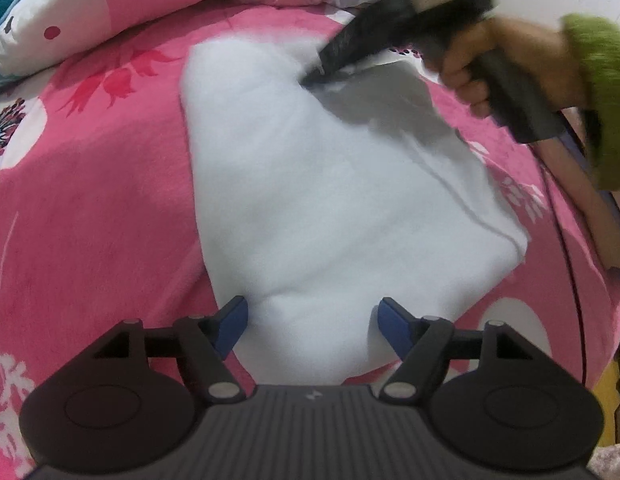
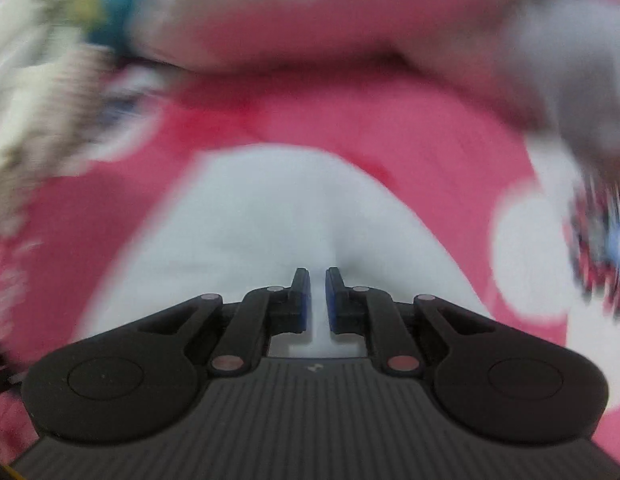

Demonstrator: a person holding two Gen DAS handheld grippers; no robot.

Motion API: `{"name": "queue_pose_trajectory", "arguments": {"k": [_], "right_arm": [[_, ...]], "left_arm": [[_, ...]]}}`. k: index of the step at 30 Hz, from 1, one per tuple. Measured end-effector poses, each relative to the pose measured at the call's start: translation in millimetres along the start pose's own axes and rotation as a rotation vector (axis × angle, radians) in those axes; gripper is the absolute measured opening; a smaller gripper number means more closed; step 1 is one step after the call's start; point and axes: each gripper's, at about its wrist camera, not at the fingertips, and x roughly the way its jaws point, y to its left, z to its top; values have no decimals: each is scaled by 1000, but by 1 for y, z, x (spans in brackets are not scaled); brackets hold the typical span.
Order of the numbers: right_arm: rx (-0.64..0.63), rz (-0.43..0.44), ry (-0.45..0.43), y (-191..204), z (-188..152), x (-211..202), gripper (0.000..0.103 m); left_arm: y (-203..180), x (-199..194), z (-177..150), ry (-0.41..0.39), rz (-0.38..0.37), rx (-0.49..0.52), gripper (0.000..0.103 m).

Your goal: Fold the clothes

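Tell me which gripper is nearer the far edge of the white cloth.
Right. The right gripper is down on the white cloth near its far edge, jaws almost closed. The left gripper sits at the near edge, jaws wide open on either side of the cloth.

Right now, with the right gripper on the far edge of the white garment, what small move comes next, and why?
Probably close the open left gripper on the near edge of the white garment: cloth lies between its fingers, ungripped, while the right gripper looks nearly shut on the far part.
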Motion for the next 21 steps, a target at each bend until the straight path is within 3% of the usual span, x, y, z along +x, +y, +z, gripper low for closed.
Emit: {"name": "queue_pose_trajectory", "arguments": {"k": [4,6,8,10,12,15,21], "right_arm": [[-17,31,-104,7,12,-34,11],[-34,96,-140,16,21,-43,11],[-48,191,-132,28,28,-35,11],[-72,231,-84,42,34,-7,11],[-26,229,-55,44,37,22,11],[171,235,-50,22,38,45,10],[246,164,-164,1,40,-21,12]], "left_arm": [[3,0,0,3,-10,-17,73],[5,0,-1,5,-15,-26,73],[6,-1,-1,7,-20,-35,73],[8,-1,-1,9,-25,-44,73],[7,0,-3,8,-21,-39,74],[7,0,-6,6,-19,-42,74],[14,-1,-9,-1,-48,-65,74]]}}
